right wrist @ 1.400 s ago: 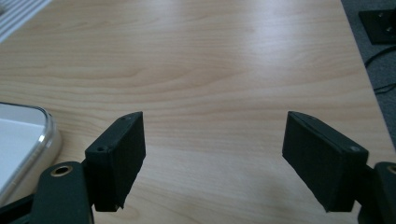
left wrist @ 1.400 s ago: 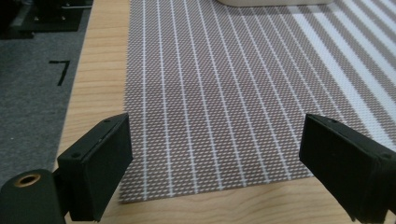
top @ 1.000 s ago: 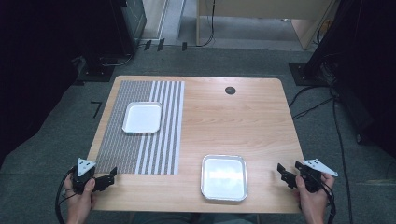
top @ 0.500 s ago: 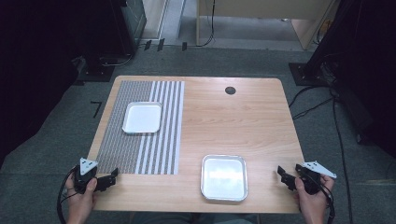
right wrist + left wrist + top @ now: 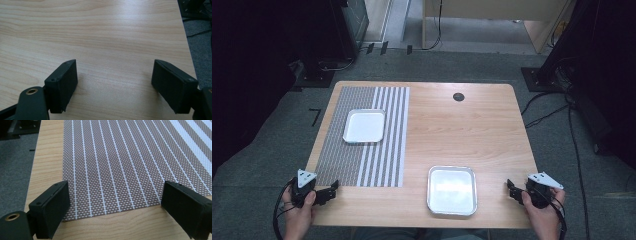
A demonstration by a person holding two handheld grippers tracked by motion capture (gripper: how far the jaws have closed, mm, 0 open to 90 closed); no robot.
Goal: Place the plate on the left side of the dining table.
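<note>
Left tongs (image 5: 332, 189): jaws spread wide, gripping nothing, held at the counter's near left corner, just short of the mat's near edge.
Right tongs (image 5: 510, 189): jaws likewise wide apart and empty, low over bare wood at the near right corner.
Striped mat (image 5: 362, 135): flat on the left part of the counter (image 5: 472, 130), woven brown with white lines.
Metal tray (image 5: 451, 190): near edge, between the two tongs, closer to the right pair; seems empty, though glare hides its floor.
White tray (image 5: 364, 125): on the mat, well away from both tongs.
</note>
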